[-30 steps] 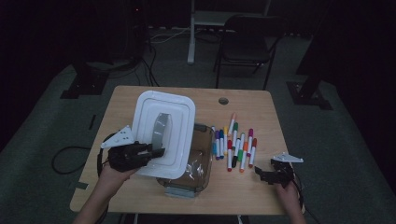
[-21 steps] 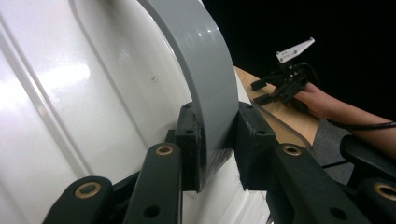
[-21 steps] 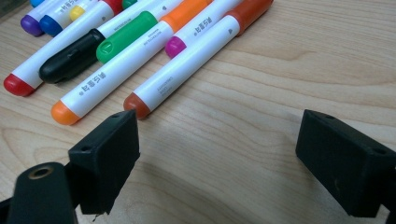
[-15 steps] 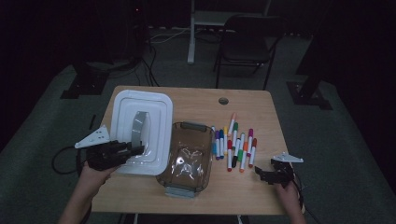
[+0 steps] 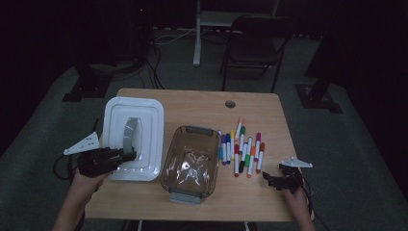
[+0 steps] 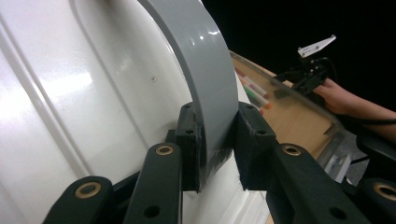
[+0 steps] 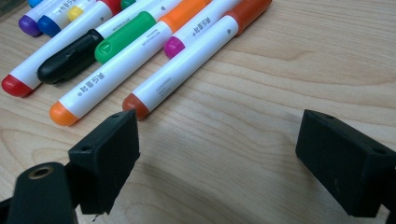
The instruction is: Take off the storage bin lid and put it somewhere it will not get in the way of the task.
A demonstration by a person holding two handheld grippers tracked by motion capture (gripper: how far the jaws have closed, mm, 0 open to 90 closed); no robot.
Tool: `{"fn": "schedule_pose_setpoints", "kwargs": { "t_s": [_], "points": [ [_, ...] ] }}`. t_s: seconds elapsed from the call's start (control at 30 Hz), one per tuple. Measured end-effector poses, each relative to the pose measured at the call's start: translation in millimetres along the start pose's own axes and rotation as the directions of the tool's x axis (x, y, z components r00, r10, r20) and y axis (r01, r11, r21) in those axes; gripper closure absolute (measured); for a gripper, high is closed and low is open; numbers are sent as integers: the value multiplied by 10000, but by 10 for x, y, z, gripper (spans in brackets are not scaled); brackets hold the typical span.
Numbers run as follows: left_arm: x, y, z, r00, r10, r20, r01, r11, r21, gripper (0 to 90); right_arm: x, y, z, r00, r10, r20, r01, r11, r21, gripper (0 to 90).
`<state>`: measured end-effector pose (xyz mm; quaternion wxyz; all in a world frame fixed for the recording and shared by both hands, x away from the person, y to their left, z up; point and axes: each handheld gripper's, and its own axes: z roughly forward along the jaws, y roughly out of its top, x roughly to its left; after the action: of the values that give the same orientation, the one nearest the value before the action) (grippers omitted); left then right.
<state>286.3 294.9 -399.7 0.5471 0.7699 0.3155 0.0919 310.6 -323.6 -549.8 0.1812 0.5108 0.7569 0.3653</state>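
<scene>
A white rectangular lid [image 5: 144, 120] with a grey arched handle [image 5: 129, 131] sits low over the table's left side. My left gripper [image 5: 129, 155] is shut on that handle [image 6: 210, 84], a pad on each side, with the lid's white top [image 6: 70, 93] behind it. To the lid's right stands a clear plastic container [image 5: 190, 161] with grey end grips, uncovered. Several coloured markers [image 5: 243, 151] lie in a row to the right of it. My right gripper [image 5: 269, 179] rests open near the front right, just short of the markers [image 7: 140, 56], nothing between its jaws [image 7: 224, 154].
The wooden table [image 5: 202, 103] has a round cable hole [image 5: 230, 104] at the back. A chair [image 5: 252, 43] and stand legs are on the dark floor behind. Bare wood [image 7: 280, 70] lies ahead of the right gripper.
My left gripper has carried the lid leftward and down, off the clear container, which now stands uncovered. The right gripper has not moved.
</scene>
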Motion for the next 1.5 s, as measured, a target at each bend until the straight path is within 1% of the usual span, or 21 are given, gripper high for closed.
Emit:
{"fn": "schedule_pose_setpoints", "kwargs": {
  "t_s": [0.13,0.2,0.3,0.33,0.37,0.43,0.53,0.57,0.6,0.73,0.77,0.8,0.87,1.13,1.2,1.27,1.33,1.37,1.4,1.43,1.5],
  "points": [
    [93,-115,64,9997,-243,-29,243,9997,104,742,0,0,0,10000,-4,9,4,10000,0,132],
    [134,-178,105,9994,-342,78,341,9994,75,741,0,0,1,10000,-7,11,7,10000,-1,132],
    [192,-292,193,9986,-524,77,523,9985,139,742,-1,0,0,10000,-1,4,1,10000,-4,133],
    [212,-343,229,9985,-518,175,517,9986,78,741,-1,0,0,10000,1,5,-1,10000,-3,132],
    [224,-370,254,9980,-570,259,568,9983,88,742,-1,0,0,10000,1,6,-1,10000,-3,132],
    [238,-430,322,9979,-630,138,627,9978,231,740,-3,0,0,10000,14,-3,-14,10000,-12,133],
    [275,-511,417,9968,-775,186,767,9962,404,741,-3,0,0,10000,16,4,-16,10000,-12,133],
    [275,-511,417,9968,-775,186,767,9962,404,741,-3,0,0,10000,16,4,-16,10000,-12,133],
    [306,-569,483,9952,-962,207,951,9943,484,741,-3,0,0,10000,12,8,-12,10000,-8,132],
    [354,-662,588,9926,-1187,265,1166,9908,690,741,-6,0,-1,10000,29,-8,-29,10000,-18,132],
    [354,-662,588,9926,-1187,265,1166,9908,690,741,-6,0,-1,10000,29,-8,-29,10000,-18,132],
    [376,-706,626,9903,-1355,302,1332,9887,696,741,-6,0,-1,10000,34,-10,-34,10000,-19,132],
    [398,-742,653,9887,-1459,336,1432,9872,708,741,-6,0,-1,10000,37,-14,-37,10000,-22,133],
    [554,-864,747,9816,-1899,190,1869,9766,1066,740,-6,0,-1,10000,30,-11,-30,10000,-16,133],
    [603,-884,761,9766,-2139,215,2103,9712,1121,739,-5,0,-1,10000,27,-4,-27,10000,-15,132],
    [640,-902,779,9741,-2253,160,2219,9679,1181,735,-3,0,0,10000,13,8,-13,10000,-9,133],
    [677,-922,798,9688,-2469,212,2428,9628,1185,731,-3,0,0,10000,7,10,-7,10000,-8,133],
    [677,-922,798,9688,-2469,212,2428,9628,1185,728,-4,0,0,10000,18,3,-18,10000,-16,133],
    [709,-945,822,9687,-2475,179,2437,9625,1194,721,-5,0,-1,10000,31,-7,-31,10000,-16,133],
    [717,-954,832,9692,-2463,68,2439,9627,1170,715,-6,0,-1,10000,30,-7,-30,10000,-16,133],
    [737,-962,852,9704,-2403,-239,2413,9617,1299,695,-3,0,0,10000,18,3,-18,10000,-16,133]
  ]
}}
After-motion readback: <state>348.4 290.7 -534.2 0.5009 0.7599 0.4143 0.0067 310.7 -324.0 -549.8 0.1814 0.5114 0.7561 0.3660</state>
